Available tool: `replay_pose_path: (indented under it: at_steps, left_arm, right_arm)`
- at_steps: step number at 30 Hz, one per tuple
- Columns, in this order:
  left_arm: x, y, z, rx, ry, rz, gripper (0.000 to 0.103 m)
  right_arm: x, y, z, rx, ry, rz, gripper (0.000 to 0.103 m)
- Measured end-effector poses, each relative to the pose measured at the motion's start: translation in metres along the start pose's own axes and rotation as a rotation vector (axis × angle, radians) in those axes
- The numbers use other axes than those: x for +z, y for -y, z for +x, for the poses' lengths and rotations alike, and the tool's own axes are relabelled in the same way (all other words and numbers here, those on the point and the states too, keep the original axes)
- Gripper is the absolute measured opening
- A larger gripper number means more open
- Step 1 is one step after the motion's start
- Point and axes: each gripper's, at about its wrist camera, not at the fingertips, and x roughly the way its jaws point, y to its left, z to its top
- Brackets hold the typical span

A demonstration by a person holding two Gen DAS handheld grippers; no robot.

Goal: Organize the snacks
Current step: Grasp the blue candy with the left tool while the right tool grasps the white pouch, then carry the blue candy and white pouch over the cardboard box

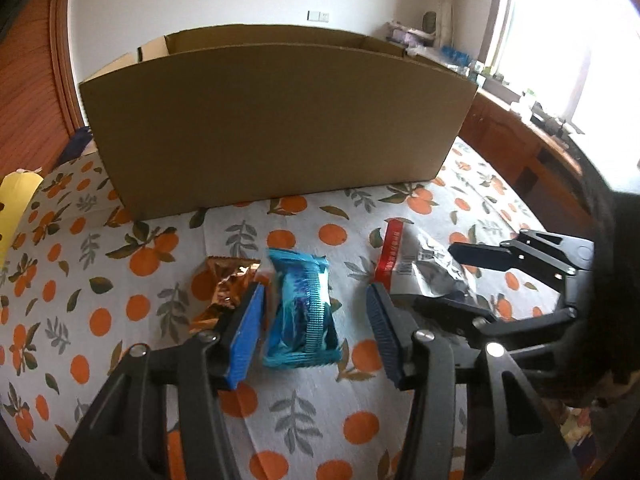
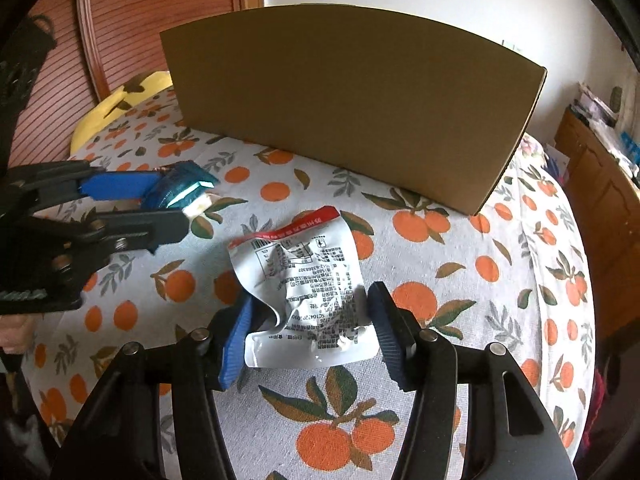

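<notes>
A blue snack packet [image 1: 302,312] lies on the orange-print tablecloth between the open fingers of my left gripper [image 1: 314,300], apart from both pads. A copper foil packet [image 1: 226,288] lies just left of it, behind the left finger. A silver packet with a red top edge [image 2: 308,284] lies between the fingers of my right gripper [image 2: 310,312]; the pads sit right at its sides, open around it. The silver packet [image 1: 424,268] and right gripper [image 1: 472,280] also show in the left wrist view. The left gripper [image 2: 160,200] and blue packet [image 2: 180,188] show in the right wrist view.
A big open cardboard box [image 1: 280,128] stands on the table behind the snacks, also in the right wrist view [image 2: 352,96]. A yellow object [image 2: 116,108] lies at the table's far left. A wooden cabinet [image 1: 520,136] and a window stand to the right.
</notes>
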Motion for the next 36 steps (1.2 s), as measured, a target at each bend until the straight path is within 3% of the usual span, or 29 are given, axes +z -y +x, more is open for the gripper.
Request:
replay_pose_path:
  at_steps: [4, 7, 11, 12, 18, 36]
  left_arm:
    - [0.000, 0.008, 0.006, 0.049, -0.003, 0.059, 0.050]
    - [-0.001, 0.011, 0.007, 0.081, 0.000, 0.090, 0.038]
    - [-0.001, 0.015, 0.006, 0.101, 0.002, 0.138, 0.031]
    - [-0.001, 0.016, 0.005, 0.102, 0.000, 0.148, 0.024]
    - [-0.010, 0.026, -0.002, 0.109, -0.002, 0.209, 0.015]
    - [-0.020, 0.019, -0.055, 0.057, 0.071, 0.163, 0.014]
  right_arm:
    - [0.000, 0.000, 0.000, 0.002, 0.002, 0.002, 0.057]
    - [-0.001, 0.000, 0.000, 0.002, 0.002, 0.002, 0.057]
    - [0.000, 0.000, 0.001, 0.006, 0.002, 0.004, 0.057]
    - [0.000, 0.000, 0.001, 0.007, 0.002, 0.004, 0.057]
    - [-0.001, 0.001, 0.000, 0.009, 0.003, 0.005, 0.057]
    - [-0.001, -0.002, -0.001, 0.001, 0.011, -0.016, 0.055]
